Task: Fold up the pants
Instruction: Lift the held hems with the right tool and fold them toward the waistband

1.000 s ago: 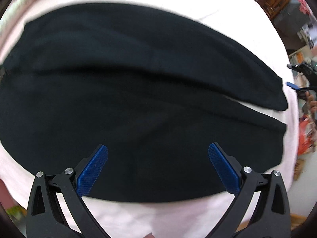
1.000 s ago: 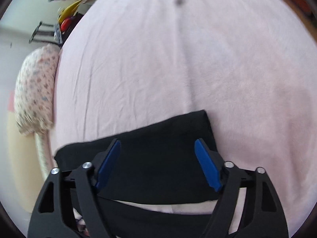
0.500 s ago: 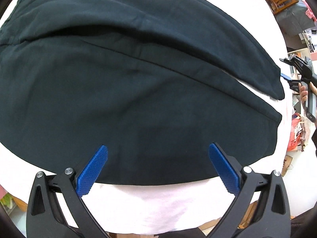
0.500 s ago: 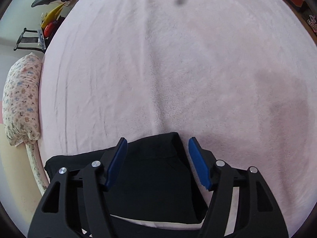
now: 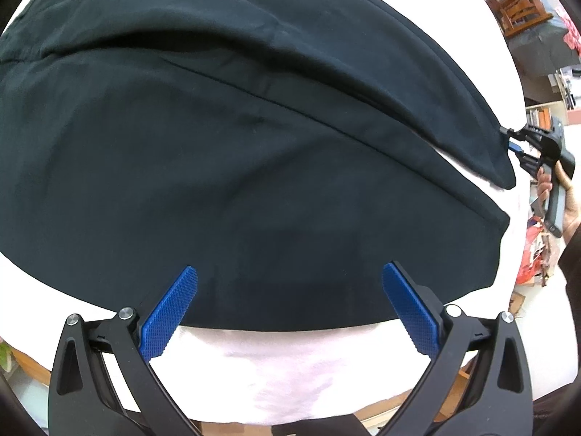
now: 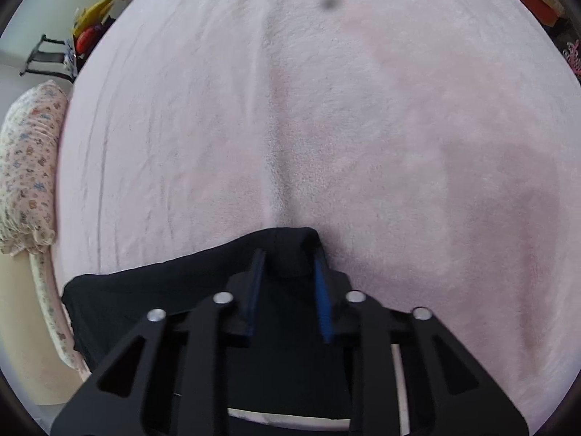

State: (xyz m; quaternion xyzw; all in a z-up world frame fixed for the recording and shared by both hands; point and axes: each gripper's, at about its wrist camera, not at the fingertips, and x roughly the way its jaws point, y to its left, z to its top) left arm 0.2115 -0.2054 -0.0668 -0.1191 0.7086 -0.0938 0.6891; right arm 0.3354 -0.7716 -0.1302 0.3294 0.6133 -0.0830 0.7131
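Black pants (image 5: 254, 145) lie spread flat across a pale pink bed sheet (image 5: 308, 363), both legs running to the right. My left gripper (image 5: 289, 267) hovers open over the pants' near edge, nothing between its blue pads. The right gripper (image 5: 514, 145) appears at the far leg's end in the left wrist view. In the right wrist view, my right gripper (image 6: 288, 254) points down at that leg end (image 6: 163, 290). Its jaws are closing, and a raised fold of the black hem is bunched between the pads.
The pink sheet (image 6: 326, 109) stretches far beyond the leg end and carries a small dark spot (image 6: 330, 0). A floral pillow (image 6: 25, 167) lies at its left edge. A hand (image 5: 566, 196) holds the right gripper. A wooden chair (image 5: 519, 3) and an orange bag (image 5: 533, 250) stand beyond the bed.
The right gripper sank onto the leg end and its jaws came together around the hem, bunching it up. The left gripper stayed open; the pants now fill more of its view.
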